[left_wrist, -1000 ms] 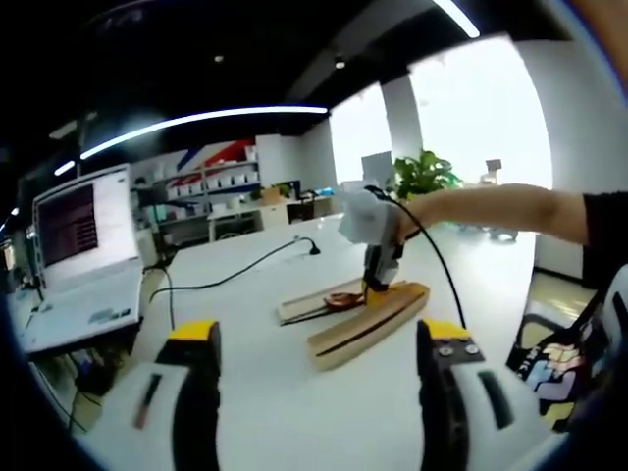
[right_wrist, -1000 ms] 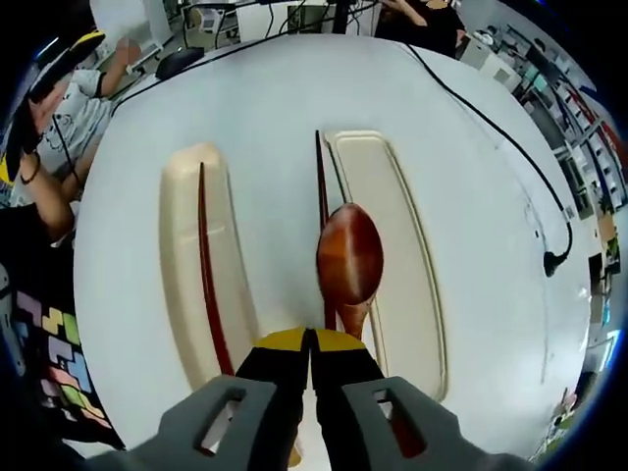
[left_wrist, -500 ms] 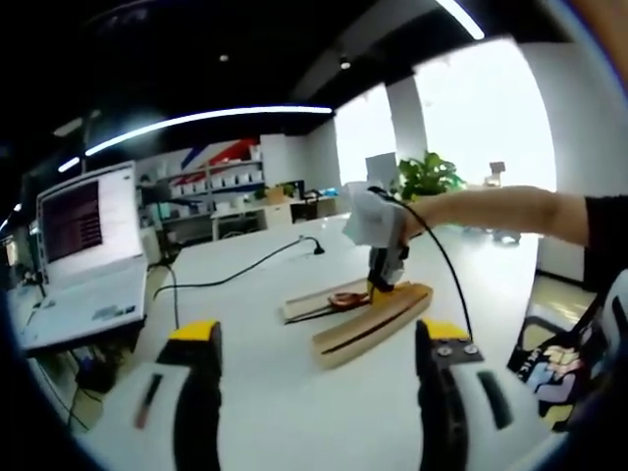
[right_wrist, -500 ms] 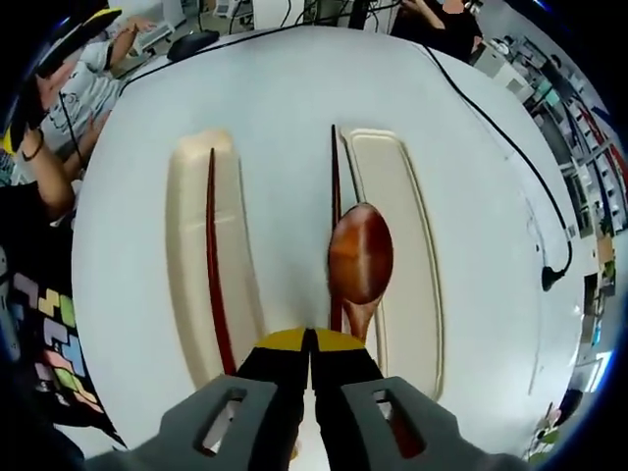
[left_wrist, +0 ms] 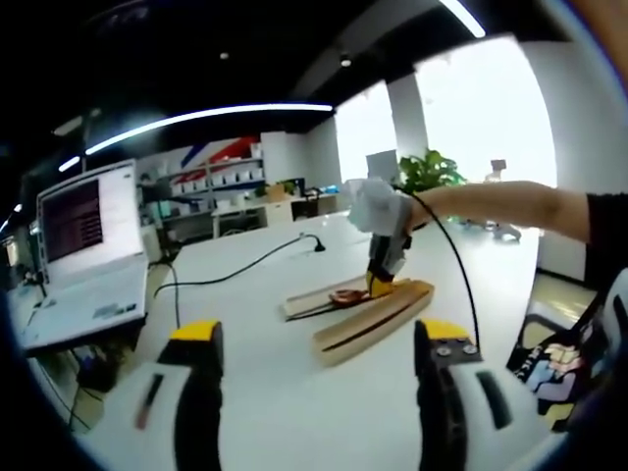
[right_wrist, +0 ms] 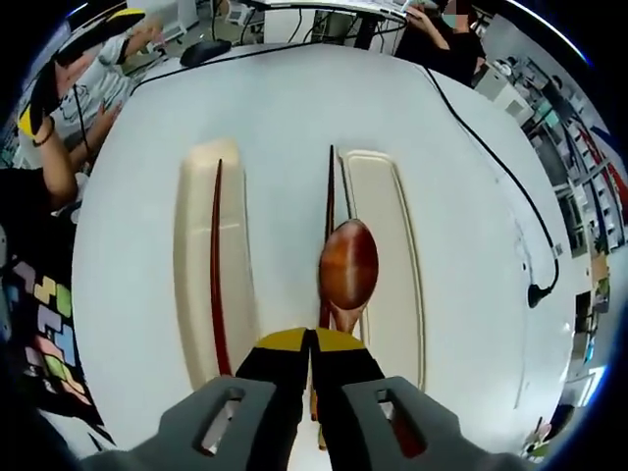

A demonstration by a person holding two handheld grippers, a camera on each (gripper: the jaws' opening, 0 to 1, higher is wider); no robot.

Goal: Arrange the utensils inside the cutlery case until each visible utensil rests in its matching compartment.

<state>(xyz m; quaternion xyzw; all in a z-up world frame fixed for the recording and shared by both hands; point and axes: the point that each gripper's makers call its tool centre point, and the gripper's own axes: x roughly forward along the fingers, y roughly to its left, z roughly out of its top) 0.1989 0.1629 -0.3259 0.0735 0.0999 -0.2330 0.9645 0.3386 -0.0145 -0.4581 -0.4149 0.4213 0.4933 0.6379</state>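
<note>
White table (right_wrist: 137, 177) surface, round-edged, set in an open office with shelving and strip lights at the far side.

Cutlery case lies in two cream halves side by side on the table, well apart from the edges. Left half (right_wrist: 196, 265) carries one dark red chopstick (right_wrist: 216, 265) lying lengthwise in it. Right half (right_wrist: 388, 265) is a shallow tray. A second chopstick (right_wrist: 329, 216) lies along the tray's left rim; whether it rests inside or just beside the rim cannot be told.

Wooden spoon (right_wrist: 347, 267), reddish-brown bowl facing up, sits over the left rim of the right half, its handle running back to the right gripper (right_wrist: 310, 343). That gripper's jaws are pressed together on the spoon handle.

Left gripper (left_wrist: 312, 339) is held near, well short of the case (left_wrist: 368, 314), its yellow-tipped jaws spread wide with nothing between them. From its view the right gripper (left_wrist: 378, 285) stands over the case, a person's forearm (left_wrist: 510, 206) behind it.

Surroundings: black cable (right_wrist: 500, 167) across the right of the table; open laptop (left_wrist: 83, 255) at far left; potted plant (left_wrist: 427, 172) beyond.
</note>
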